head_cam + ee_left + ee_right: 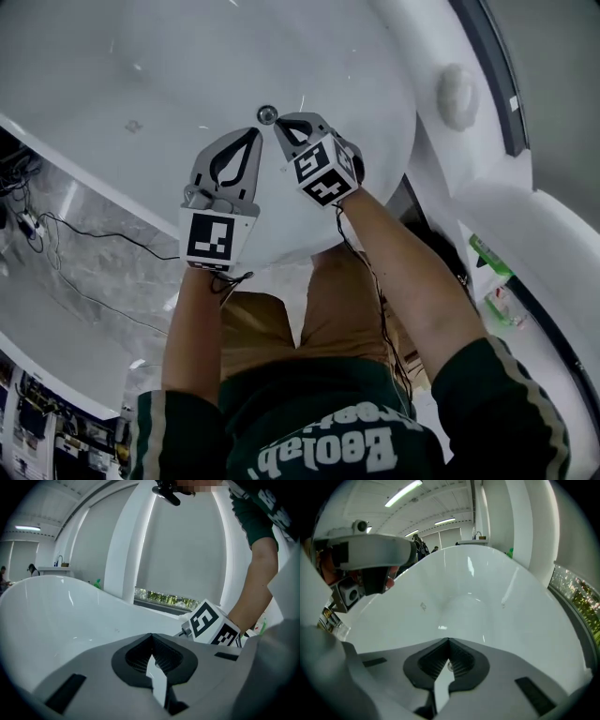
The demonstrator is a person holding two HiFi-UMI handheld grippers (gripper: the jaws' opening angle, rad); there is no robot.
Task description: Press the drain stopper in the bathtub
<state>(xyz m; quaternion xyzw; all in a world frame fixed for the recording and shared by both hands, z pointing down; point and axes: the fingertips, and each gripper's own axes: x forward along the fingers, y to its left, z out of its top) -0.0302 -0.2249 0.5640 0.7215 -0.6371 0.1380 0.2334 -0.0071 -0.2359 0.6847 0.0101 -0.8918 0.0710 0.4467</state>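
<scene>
The small round metal drain stopper (267,113) sits in the floor of the white bathtub (141,75). My right gripper (279,122) is shut with nothing in it, its tip just right of and below the stopper. In the right gripper view the stopper (449,666) shows through the hollow behind the closed jaws of that gripper (449,640). My left gripper (254,132) is also shut and empty, a little below the stopper, beside the right one. The left gripper view looks along its gripper (151,635) over the tub wall (56,616), with the right gripper's marker cube (213,625) close by.
A round white knob (457,96) sits on the tub's right rim. A green bottle (489,253) stands on the ledge at right. Black cables (84,234) trail over the floor at left. A window (164,598) lies beyond the tub's far rim.
</scene>
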